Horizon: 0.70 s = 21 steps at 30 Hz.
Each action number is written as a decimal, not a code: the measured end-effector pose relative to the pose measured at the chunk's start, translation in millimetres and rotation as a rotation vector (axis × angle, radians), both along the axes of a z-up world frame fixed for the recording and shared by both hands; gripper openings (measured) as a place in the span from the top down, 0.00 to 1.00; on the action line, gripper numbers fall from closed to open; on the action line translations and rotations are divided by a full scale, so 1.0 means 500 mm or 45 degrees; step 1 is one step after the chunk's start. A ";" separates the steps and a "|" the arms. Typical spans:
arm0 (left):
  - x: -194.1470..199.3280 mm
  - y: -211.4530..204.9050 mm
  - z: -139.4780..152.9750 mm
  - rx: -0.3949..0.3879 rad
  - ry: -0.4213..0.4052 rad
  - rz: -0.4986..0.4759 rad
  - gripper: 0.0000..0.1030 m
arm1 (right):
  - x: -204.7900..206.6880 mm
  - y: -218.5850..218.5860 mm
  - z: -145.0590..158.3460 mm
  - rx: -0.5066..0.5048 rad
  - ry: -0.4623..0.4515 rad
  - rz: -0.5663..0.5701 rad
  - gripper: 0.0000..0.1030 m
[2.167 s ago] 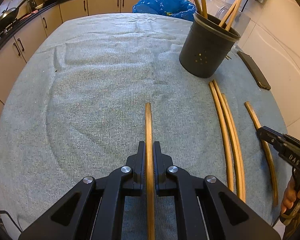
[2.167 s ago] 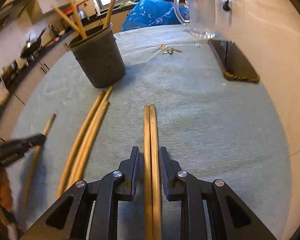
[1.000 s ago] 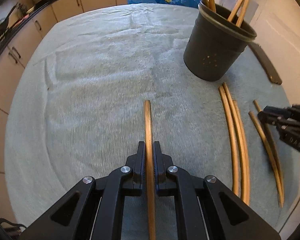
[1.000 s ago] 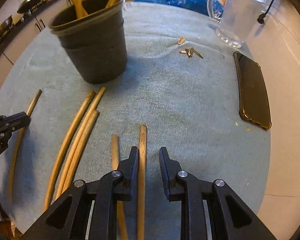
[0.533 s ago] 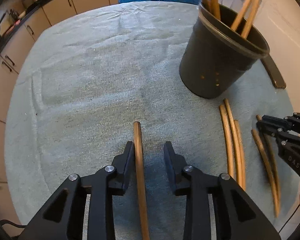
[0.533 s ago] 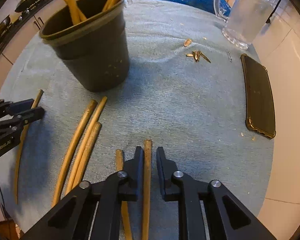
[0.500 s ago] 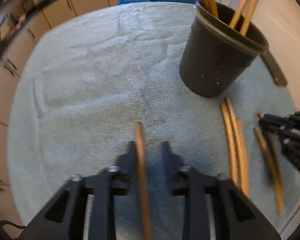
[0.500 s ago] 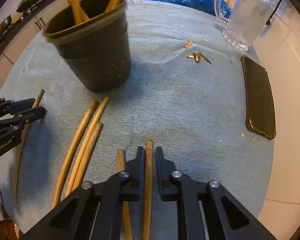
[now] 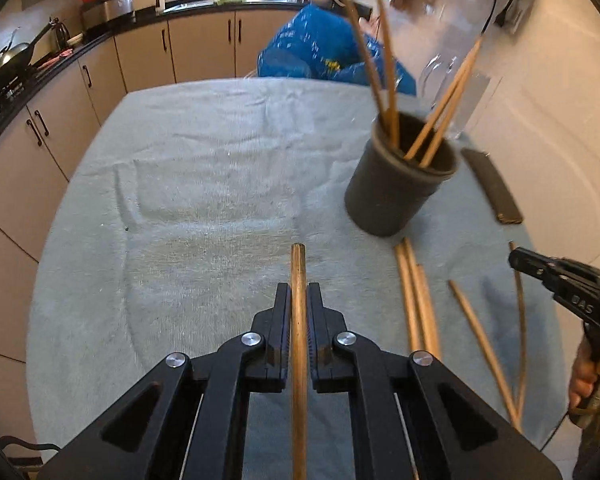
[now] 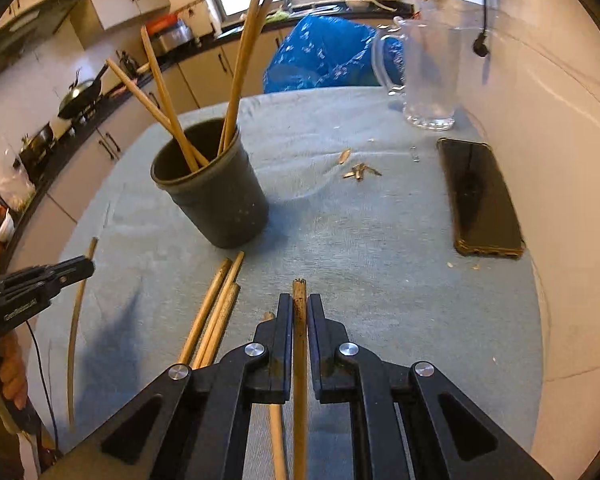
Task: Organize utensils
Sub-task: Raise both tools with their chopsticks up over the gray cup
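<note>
Bamboo chopsticks are the job here. The left gripper [image 9: 299, 316] is clamped on one chopstick [image 9: 298, 280] running straight out between its jaws. The right gripper [image 10: 299, 320] has just closed its jaws, and they now pinch a second stick [image 10: 299, 308]. Both sticks are held over the grey cloth [image 9: 204, 208], near the dark holder [image 10: 216, 196]. Four sticks [image 10: 240, 60] already stand in that holder. By my count about five loose sticks [image 9: 416, 300] lie on the cloth beside it, so the sorting looks under halfway. A phone [image 10: 480, 200] and glass jug [image 10: 428, 76] sit beyond.
</note>
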<state>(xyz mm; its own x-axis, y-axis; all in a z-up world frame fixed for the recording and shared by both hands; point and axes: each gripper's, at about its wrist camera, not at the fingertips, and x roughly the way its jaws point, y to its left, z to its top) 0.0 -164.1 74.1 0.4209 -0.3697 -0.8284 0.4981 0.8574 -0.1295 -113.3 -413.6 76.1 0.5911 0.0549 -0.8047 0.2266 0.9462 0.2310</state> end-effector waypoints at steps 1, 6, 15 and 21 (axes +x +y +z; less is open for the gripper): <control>-0.003 0.006 0.009 -0.017 -0.005 -0.001 0.93 | -0.011 -0.004 0.006 0.010 -0.018 -0.021 0.93; -0.069 0.021 0.072 -0.088 -0.106 -0.017 0.93 | -0.055 0.022 0.063 -0.016 -0.140 -0.058 0.93; -0.184 0.059 0.174 -0.194 -0.377 -0.021 0.93 | -0.166 0.053 0.163 -0.066 -0.362 -0.097 0.93; -0.208 0.070 0.206 -0.315 -0.437 -0.025 0.93 | -0.198 0.071 0.208 -0.158 -0.459 -0.123 0.93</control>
